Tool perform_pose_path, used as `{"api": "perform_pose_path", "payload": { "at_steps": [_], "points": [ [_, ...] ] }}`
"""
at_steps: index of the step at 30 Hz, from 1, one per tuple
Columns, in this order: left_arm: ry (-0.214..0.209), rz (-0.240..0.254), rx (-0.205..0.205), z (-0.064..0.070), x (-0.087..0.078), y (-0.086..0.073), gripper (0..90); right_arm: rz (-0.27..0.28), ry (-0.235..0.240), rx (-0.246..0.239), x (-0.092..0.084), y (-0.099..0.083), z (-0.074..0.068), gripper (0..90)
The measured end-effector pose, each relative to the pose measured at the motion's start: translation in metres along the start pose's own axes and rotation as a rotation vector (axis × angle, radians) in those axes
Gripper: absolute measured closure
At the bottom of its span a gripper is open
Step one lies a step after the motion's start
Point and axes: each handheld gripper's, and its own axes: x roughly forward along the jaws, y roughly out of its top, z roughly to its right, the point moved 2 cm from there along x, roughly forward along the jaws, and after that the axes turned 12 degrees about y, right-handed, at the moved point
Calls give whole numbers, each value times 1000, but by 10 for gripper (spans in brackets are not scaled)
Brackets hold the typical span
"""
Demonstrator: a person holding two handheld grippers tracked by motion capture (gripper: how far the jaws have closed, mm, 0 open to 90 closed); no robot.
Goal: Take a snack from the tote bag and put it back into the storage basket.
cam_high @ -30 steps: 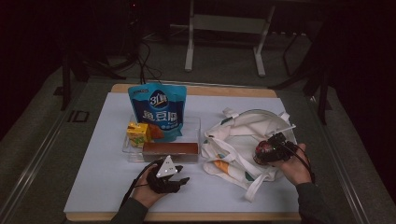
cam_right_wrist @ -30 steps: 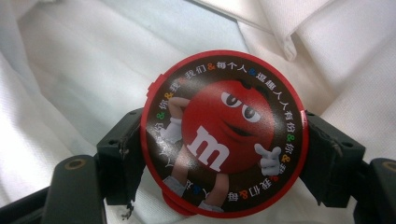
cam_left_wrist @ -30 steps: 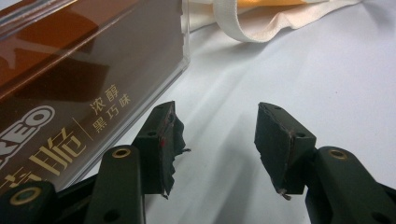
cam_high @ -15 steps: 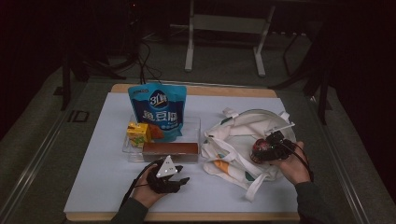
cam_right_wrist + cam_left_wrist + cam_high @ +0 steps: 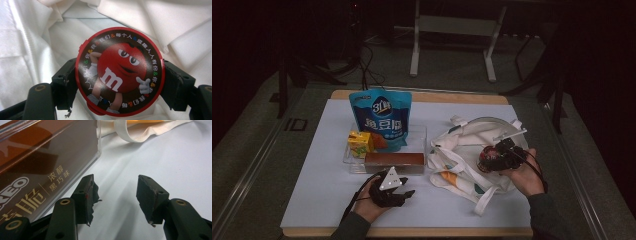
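The right gripper [image 5: 120,82] grasps a round candy tin [image 5: 120,71] over the white bag [image 5: 462,150]; the left gripper [image 5: 116,195], at seven o'clock, is released.

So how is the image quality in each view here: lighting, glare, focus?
High view: dark surroundings, only the table lit, soft detail. Left gripper view: sharp, with glare on the clear box and a jaw shadow on the table. Right gripper view: evenly lit, the candy tin crisp with a slight sheen, the white bag nearly washed out.
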Motion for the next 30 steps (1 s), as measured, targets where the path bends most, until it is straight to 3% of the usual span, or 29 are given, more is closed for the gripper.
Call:
{"api": "perform_pose_path", "payload": {
  "at_steps": [30],
  "points": [
    [0, 0, 0, 0, 0, 0, 490, 28, 21, -62, -16, 23, -19, 253]
  ]
}}
